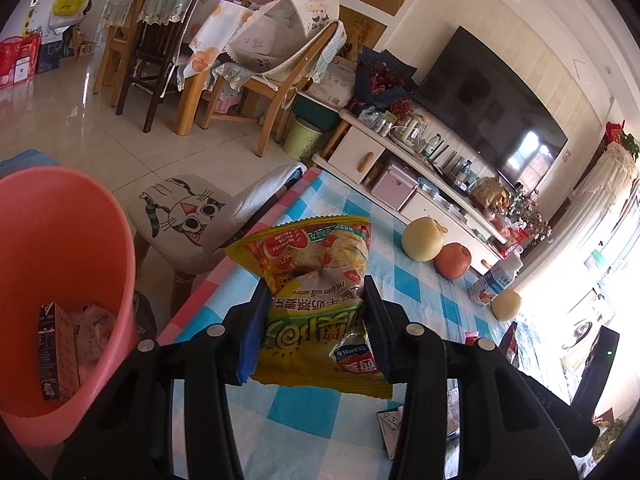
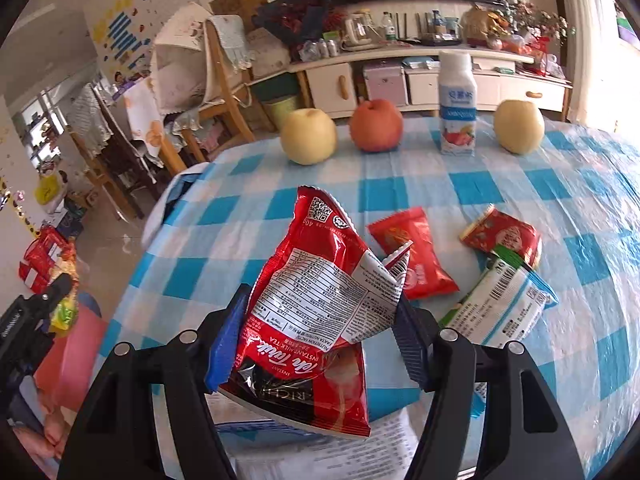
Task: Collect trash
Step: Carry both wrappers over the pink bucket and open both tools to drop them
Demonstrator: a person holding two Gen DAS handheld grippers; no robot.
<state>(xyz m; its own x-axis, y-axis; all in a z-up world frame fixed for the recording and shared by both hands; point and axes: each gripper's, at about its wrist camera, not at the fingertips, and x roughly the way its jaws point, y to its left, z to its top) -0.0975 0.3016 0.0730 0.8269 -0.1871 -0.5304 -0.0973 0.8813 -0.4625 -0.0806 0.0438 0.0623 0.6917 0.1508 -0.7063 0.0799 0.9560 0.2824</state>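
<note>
Left tool [image 1: 314, 320] pinching yellow snack packet [image 1: 316, 276] beside pink bin [image 1: 80, 240]; right tool [image 2: 320, 340] pinching red tea packet [image 2: 316, 300]

Yellow oatmeal packet [image 1: 316, 304] hanging crumpled beside pink bin [image 1: 60, 248]; red milk-tea packet [image 2: 320, 304] sitting creased; 3 wrappers [image 2: 416, 256] lying flat.

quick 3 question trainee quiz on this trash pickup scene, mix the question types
1. True or false: the left tool is empty.
2. What does the right tool grip? A) milk bottle B) red tea packet C) apple
3. Fill in: the bin beside the table is ____.

Key:
1. False; it grips the yellow snack packet.
2. B, the red tea packet; the milk bottle and apple stand on the table.
3. Pink, the pink bin.
</note>
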